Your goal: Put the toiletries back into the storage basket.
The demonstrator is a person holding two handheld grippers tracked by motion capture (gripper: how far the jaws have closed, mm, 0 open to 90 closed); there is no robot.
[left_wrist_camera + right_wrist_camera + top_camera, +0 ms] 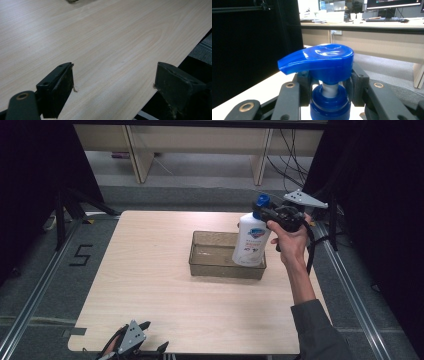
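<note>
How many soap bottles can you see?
1. The white pump bottle with a blue pump head hangs over the clear tray, gripped at its neck by the right tongs.

A lab or office for recordings; the wooden table (165,310) stands between black curtains (30,180) and metal floor rails (30,305); behind it are desks (372,25) with a monitor (393,3) and a keyboard (384,19); cables (290,155) hang under them.

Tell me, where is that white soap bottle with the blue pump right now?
In the high view the white soap bottle sits at the table's right side, held by its neck in the right gripper, its base over the right end of the clear tray.
</note>
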